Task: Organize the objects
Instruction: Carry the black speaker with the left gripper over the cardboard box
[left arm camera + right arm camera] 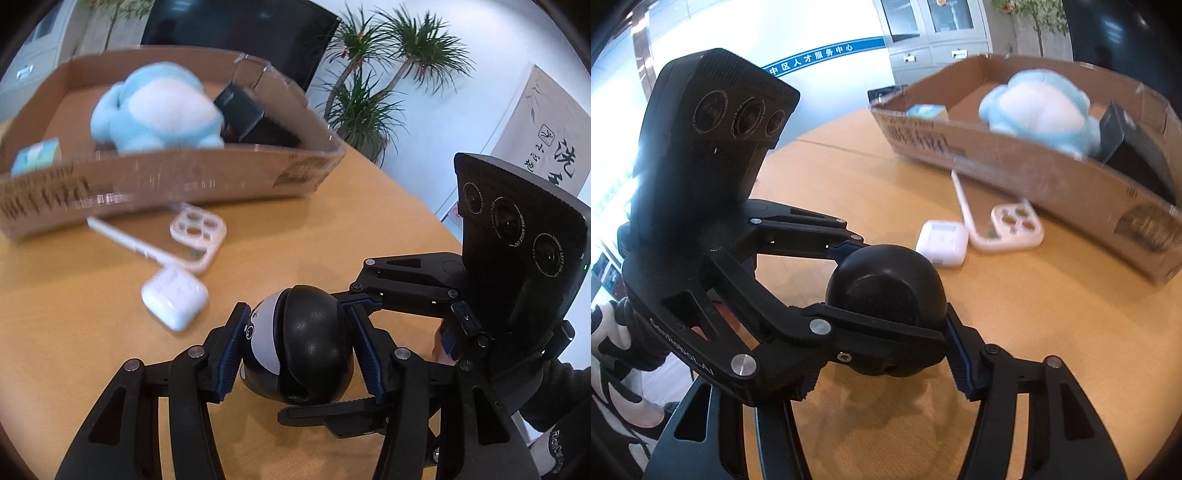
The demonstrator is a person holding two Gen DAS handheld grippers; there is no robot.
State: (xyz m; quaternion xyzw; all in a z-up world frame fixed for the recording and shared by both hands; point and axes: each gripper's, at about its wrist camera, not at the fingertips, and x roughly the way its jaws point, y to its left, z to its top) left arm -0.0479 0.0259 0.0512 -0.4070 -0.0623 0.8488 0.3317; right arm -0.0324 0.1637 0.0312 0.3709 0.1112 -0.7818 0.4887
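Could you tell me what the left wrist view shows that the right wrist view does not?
Only the left wrist view shows the toy's white face, plus a palm plant and a sign behind the table.

Only the right wrist view shows grey cabinets and a blue wall banner.

Both show the two grippers closed around the toy from opposite sides, left gripper and right gripper, and beyond them the earbud case, phone case and box holding a blue plush.

Left gripper (295,347) clamped, right gripper (364,341) crossing it, also clamped
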